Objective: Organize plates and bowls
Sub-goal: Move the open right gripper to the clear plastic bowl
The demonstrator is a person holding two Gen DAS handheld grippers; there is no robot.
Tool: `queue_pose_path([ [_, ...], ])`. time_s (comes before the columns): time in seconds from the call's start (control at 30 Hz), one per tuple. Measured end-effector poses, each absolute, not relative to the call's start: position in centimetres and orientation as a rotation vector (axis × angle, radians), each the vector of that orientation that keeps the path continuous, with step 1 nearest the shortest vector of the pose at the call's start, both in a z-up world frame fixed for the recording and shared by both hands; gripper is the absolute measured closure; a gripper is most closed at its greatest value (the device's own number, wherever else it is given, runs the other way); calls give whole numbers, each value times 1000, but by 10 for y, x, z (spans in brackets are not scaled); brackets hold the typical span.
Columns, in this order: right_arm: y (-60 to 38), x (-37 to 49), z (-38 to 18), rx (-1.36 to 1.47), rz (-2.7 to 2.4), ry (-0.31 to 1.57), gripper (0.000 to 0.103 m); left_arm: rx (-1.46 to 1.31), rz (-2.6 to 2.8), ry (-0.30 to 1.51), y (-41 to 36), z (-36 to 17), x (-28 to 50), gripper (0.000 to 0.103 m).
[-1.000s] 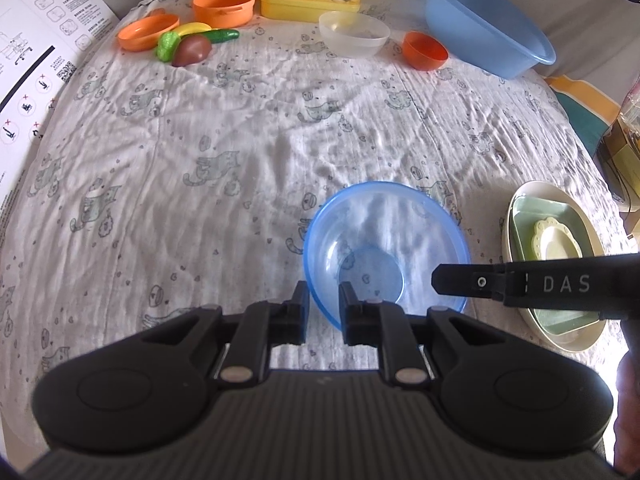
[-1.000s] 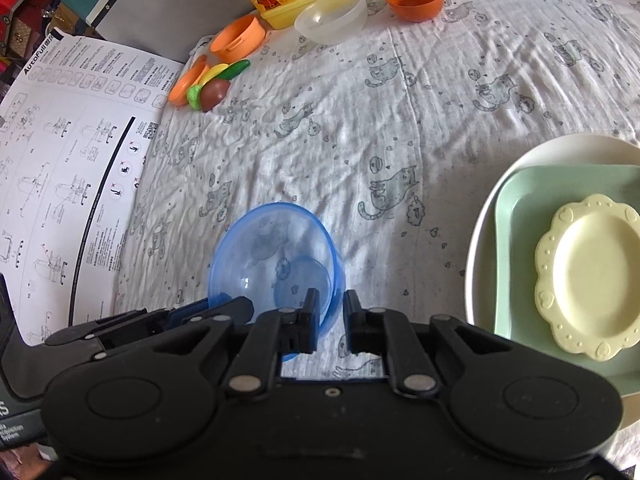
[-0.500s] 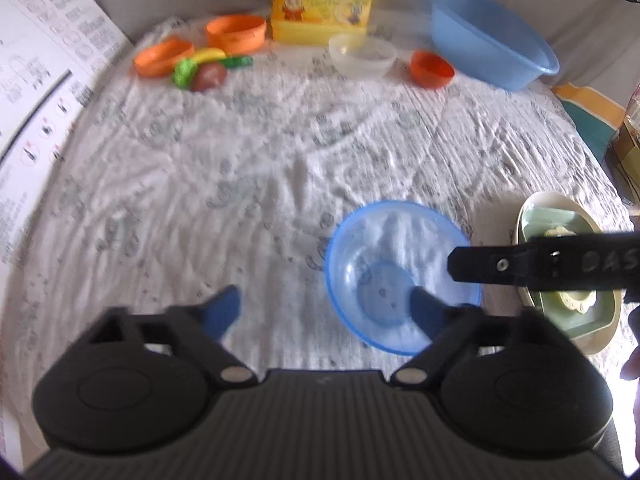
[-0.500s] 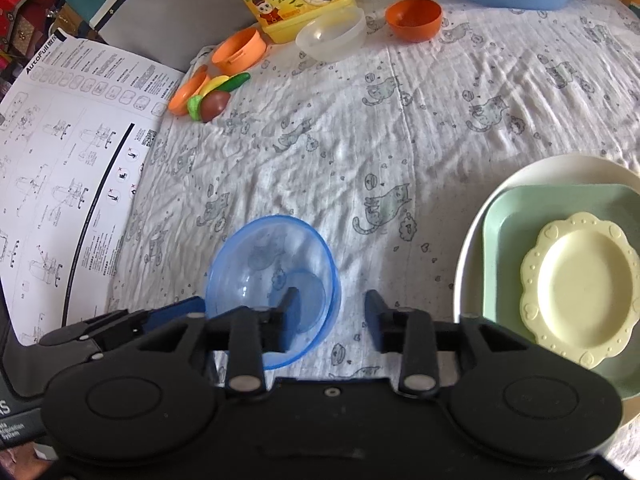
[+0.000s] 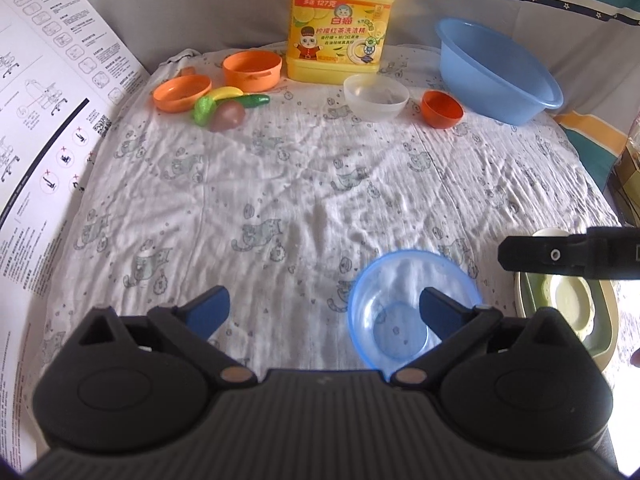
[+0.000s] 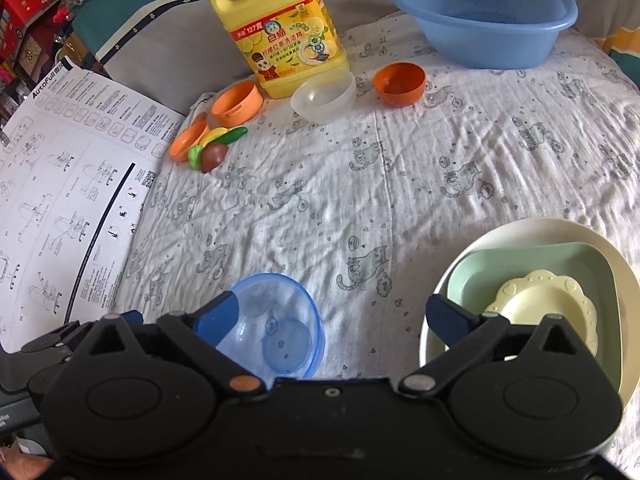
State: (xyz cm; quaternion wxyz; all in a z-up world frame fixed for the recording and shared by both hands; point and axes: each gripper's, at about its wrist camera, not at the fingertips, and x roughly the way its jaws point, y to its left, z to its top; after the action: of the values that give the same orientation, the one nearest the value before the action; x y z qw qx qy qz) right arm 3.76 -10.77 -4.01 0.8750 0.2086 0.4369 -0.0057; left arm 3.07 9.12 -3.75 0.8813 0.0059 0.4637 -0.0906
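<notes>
Both grippers, left and right, have just sprung wide and grasp nothing, the blue bowl released on the cloth beside the stacked plates, clear bowl and orange bowl still unsorted.

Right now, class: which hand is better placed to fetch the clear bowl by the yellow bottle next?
Probably left. The clear bowl sits nearly straight ahead of the open left gripper; the right gripper sees it off to its left.
</notes>
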Motion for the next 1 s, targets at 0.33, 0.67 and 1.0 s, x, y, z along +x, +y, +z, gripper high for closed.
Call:
queue_pose_path([
  [0.33,-128,63,-22,425,-48,867,0,38,-171,937,86,-22,80,0],
  [0.67,-154,133,3,427,-89,787,0,37,-160,891,77,-13,163,0],
  [1.0,-184,220,3,476,-96,762,11,-35,-157,907,58,-43,244,0],
])
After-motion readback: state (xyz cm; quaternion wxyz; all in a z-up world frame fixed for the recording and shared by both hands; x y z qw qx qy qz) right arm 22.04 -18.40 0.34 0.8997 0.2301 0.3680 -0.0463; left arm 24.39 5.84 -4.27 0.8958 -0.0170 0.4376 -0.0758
